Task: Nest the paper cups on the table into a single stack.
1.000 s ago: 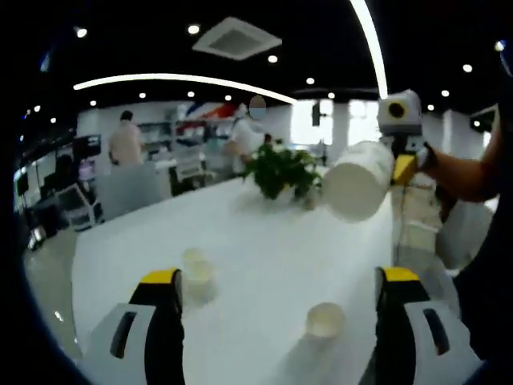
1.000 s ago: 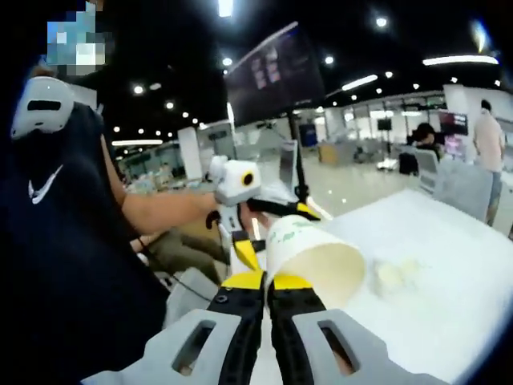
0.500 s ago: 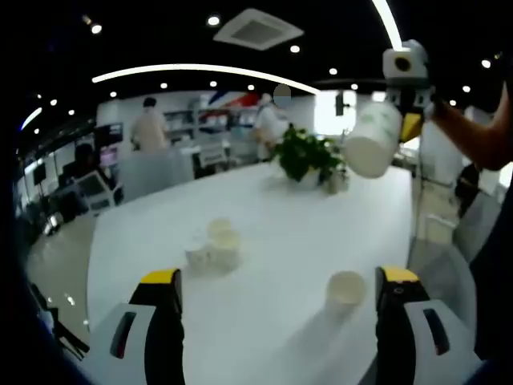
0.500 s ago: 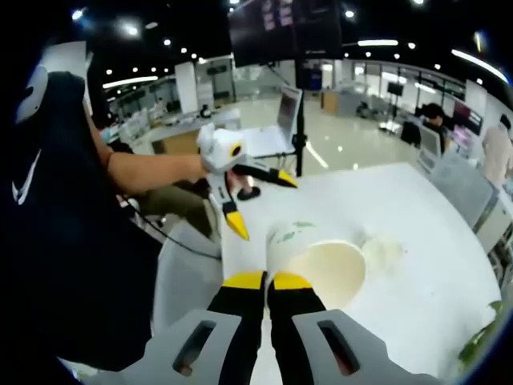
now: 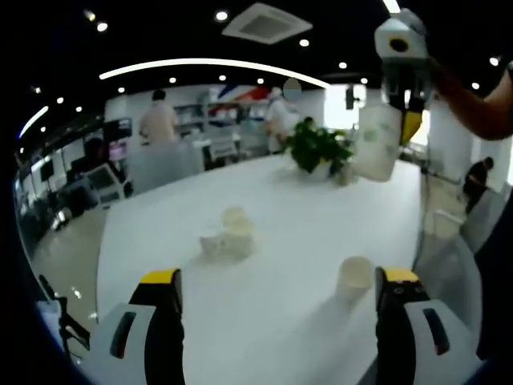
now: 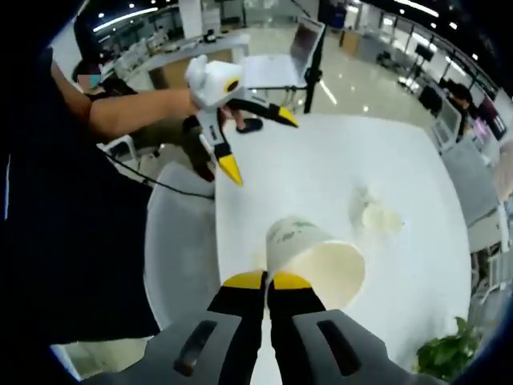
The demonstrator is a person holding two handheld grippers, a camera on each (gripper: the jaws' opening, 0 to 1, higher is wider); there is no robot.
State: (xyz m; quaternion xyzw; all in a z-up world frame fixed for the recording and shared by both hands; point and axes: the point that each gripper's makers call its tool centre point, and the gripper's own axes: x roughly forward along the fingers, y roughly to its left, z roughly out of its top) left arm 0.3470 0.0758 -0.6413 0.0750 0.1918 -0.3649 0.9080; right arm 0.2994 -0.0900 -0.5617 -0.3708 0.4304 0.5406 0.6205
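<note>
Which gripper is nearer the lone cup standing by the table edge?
Left. The left gripper is low over the table with the lone cup just ahead near its right finger. The right gripper is raised above, shut on a held cup.

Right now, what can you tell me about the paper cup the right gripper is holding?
The held paper cup is white, paper by its look, with a faint green print near its rim and a cream inside. The right gripper has its jaws shut on the rim. The left gripper view shows the cup lifted clear above the white table, roughly upright under the gripper. Nothing else touches it, and it looks undented.
</note>
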